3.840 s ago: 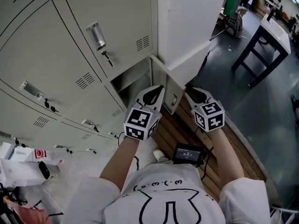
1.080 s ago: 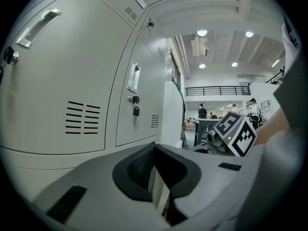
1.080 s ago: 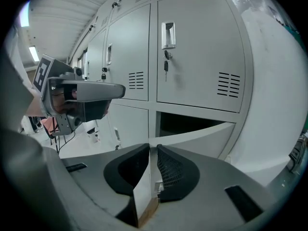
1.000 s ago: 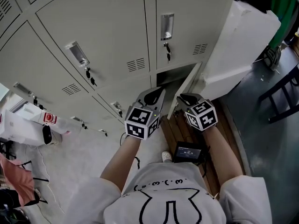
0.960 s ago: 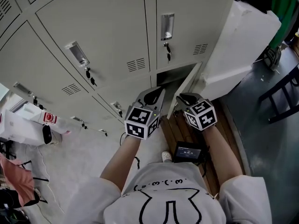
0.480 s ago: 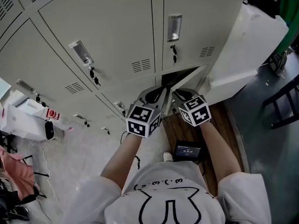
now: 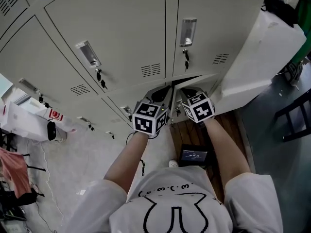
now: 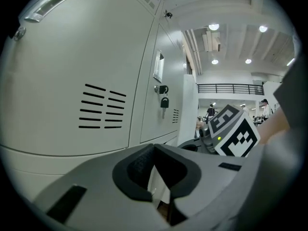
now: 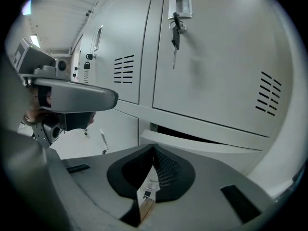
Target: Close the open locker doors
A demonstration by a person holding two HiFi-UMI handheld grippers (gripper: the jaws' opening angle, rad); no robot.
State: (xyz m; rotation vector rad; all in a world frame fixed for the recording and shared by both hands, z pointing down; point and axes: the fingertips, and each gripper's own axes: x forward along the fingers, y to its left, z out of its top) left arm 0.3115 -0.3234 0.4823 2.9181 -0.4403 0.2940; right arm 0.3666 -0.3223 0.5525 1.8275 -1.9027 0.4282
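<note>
The low locker door (image 7: 197, 80) at the right end of the locker bank stands almost closed, with only a thin dark gap (image 7: 187, 78) along its top. In the right gripper view the same door (image 9: 202, 146) lies just ahead, below that gap. My right gripper (image 7: 182, 91) rests against the door's face; its jaws have just been closing and now meet with nothing between them (image 9: 153, 147). My left gripper (image 7: 165, 89) sits beside it at the door's free edge, shut and empty (image 8: 154, 146).
Keys hang from the locks of the upper doors (image 7: 185, 57) (image 7: 99, 76). A white cabinet (image 7: 262, 52) stands right of the lockers. Under me are wooden slats (image 7: 187, 135) with a black device (image 7: 194, 154). A black table leg (image 7: 296, 123) is at the far right.
The low door has swung from half open to nearly closed. Both grippers have moved forward toward the lockers with it. The right jaws have closed.
</note>
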